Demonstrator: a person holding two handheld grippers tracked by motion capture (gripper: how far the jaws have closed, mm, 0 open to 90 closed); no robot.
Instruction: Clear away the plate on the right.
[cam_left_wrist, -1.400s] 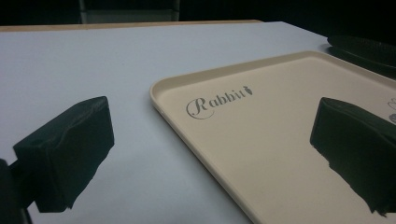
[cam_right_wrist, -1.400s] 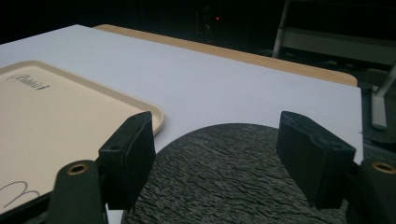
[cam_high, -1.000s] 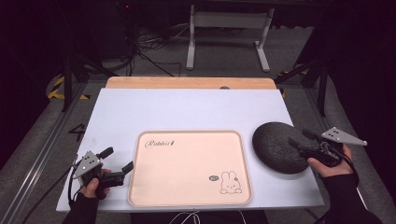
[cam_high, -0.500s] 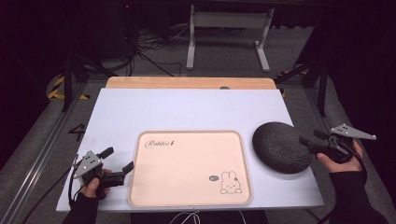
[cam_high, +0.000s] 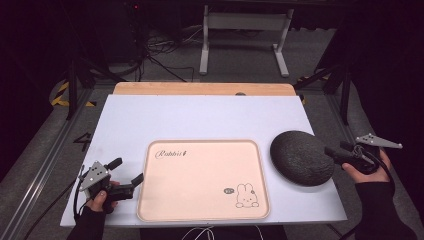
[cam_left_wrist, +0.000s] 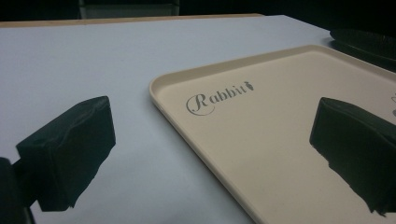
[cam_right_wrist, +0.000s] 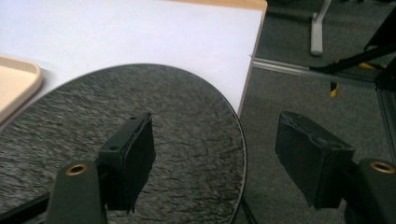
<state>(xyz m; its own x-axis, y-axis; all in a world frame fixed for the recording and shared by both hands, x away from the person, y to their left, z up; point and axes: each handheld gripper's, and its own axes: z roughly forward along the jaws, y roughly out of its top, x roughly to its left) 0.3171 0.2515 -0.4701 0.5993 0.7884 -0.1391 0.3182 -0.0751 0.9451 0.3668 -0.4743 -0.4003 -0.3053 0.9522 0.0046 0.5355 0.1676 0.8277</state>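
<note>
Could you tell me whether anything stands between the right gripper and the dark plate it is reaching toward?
Nothing visible does. The right gripper is at the right rim of the dark plate, jaws open; in the right gripper view one jaw is over the plate's textured surface and the other past its rim, with nothing between them.

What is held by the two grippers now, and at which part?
Nothing is held. The right gripper is open at the dark plate's edge; the left gripper is open at the beige tray's rim.

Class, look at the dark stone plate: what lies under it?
The dark stone plate rests on the white table, right of the beige tray. Its rim overhangs the table's right edge. Anything beneath it is hidden.
</note>
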